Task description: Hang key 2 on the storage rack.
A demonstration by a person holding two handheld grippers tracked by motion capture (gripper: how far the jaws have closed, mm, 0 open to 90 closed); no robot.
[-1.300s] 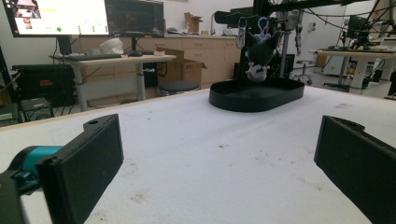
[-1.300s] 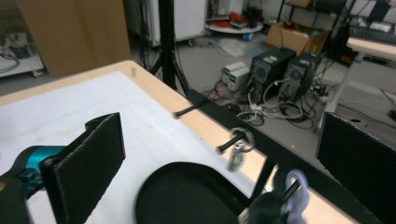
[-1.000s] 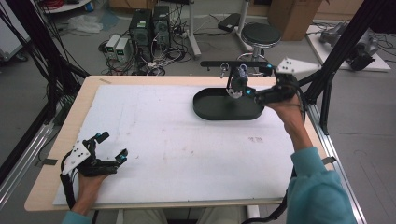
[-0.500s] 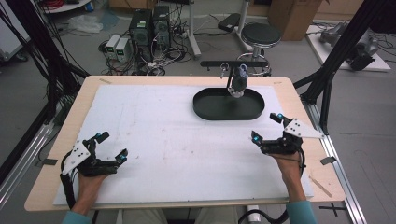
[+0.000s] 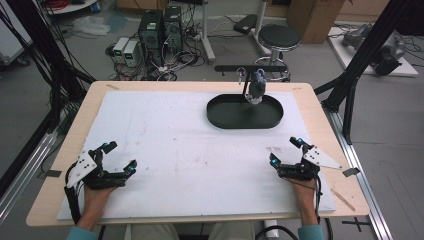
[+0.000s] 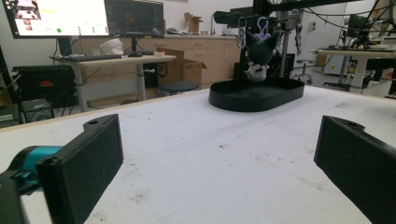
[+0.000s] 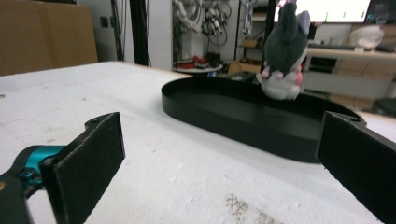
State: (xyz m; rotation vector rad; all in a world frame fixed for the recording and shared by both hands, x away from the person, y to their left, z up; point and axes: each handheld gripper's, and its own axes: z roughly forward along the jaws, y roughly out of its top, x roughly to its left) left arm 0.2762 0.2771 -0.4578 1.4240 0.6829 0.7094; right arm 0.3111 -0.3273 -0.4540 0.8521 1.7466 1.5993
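A small grey and white plush toy [image 5: 257, 86] hangs by a key ring from a black bar [image 5: 250, 67] over the far edge of a black oval tray [image 5: 245, 118]. The left gripper view shows the plush [image 6: 259, 55] above the tray [image 6: 256, 98], and in the right gripper view the plush [image 7: 285, 53] dangles over the tray [image 7: 243, 119] too. My left gripper [image 5: 120, 156] rests open at the near left of the table. At the near right my right gripper [image 5: 286, 151] lies open, well short of the tray. Nothing sits between either pair of jaws.
A white foam sheet [image 5: 190, 150] covers the wooden table [image 5: 75, 135]. Black frame posts [image 5: 350, 85] stand at the right edge. Behind the table are computer boxes [image 5: 160, 27], cables and a stool [image 5: 279, 37].
My right gripper has left the plush at the tray and come back to the near right of the table, now open. The plush stays hanging. My left gripper has not moved.
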